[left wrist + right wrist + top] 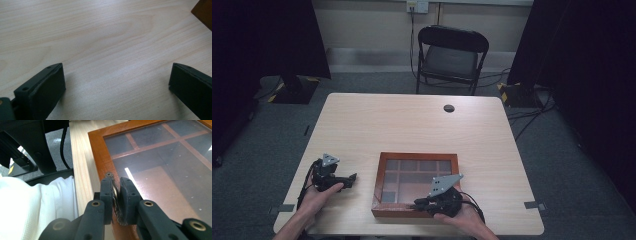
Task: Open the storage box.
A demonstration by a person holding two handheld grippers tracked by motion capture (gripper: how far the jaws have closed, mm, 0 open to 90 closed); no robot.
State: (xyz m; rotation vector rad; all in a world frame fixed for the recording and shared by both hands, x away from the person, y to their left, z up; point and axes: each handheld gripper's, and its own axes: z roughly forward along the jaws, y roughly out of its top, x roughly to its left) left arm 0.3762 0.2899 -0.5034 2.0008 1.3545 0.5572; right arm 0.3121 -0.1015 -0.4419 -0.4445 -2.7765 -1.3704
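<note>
Pale wood table (412, 125), grey carpet around. Left of the wooden glass-lid box (384, 182) I see my left gripper (116, 80) low over bare tabletop, jaws spread wide, nothing between. At the box's near edge, my right gripper (116, 192) is clamped on its small brass latch (115, 192).

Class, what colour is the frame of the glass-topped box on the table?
Reddish-brown wood frame; clearest in the right gripper view.
</note>
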